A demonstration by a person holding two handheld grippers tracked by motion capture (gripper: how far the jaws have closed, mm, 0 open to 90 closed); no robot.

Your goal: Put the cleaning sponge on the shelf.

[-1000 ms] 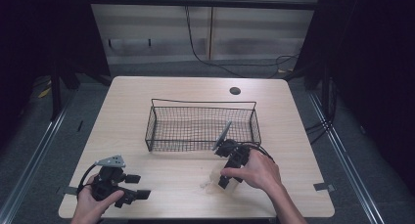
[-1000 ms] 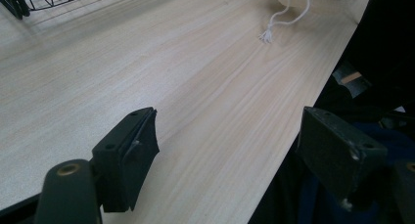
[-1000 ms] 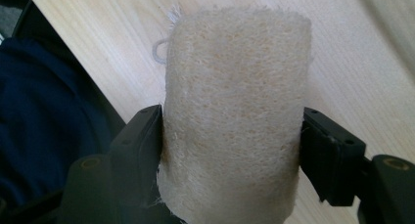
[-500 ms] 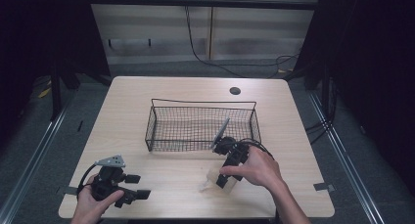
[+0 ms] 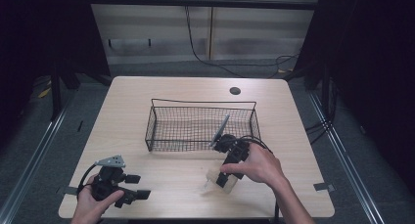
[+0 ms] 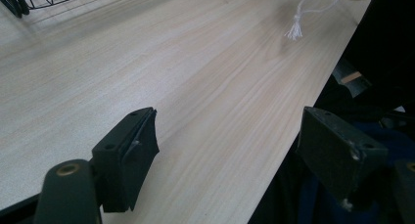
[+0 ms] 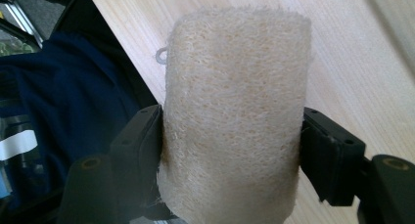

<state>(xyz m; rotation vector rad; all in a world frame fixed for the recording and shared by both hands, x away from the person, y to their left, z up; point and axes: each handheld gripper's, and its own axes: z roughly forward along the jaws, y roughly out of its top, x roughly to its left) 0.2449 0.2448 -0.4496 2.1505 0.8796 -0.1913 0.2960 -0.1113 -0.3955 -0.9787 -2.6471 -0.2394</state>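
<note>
Since a second ago the right tongs [image 7: 230,150], clamped on the pale fibrous loofah sponge [image 7: 235,111], have edged leftward near the light wooden bench [image 5: 161,185] front, suggesting carrying, while the left tongs [image 6: 230,160] rest wide.

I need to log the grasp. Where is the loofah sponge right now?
The loofah sponge sits between the right gripper's jaws; in the high view it is near the table's front edge, in front of the wire basket's right end.
</note>
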